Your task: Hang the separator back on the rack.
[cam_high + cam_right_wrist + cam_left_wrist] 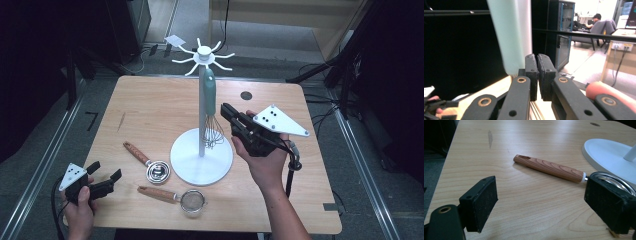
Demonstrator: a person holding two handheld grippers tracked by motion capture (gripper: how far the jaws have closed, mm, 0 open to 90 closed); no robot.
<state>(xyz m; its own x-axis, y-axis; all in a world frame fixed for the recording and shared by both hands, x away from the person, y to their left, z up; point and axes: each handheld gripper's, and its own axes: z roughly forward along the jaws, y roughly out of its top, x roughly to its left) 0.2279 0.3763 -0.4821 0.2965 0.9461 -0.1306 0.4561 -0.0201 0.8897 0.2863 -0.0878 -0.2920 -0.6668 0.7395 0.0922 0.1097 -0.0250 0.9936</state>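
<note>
The worktop (150,115) is seen whole from above and from the person's side, looking forward and down. The left tool view is set low and close over the wood, looking along the board toward a wooden handle (549,168) and the stand base (609,155); both are shared with the high view. The right tool view is held nearly level, close against the pale green handle (509,35), facing the room beyond.

A wooden-handled strainer (180,198) is seen lying on the counter (150,107) in front of the white stand (201,159), and a dark round hole (246,95) is seen behind the stand.
</note>
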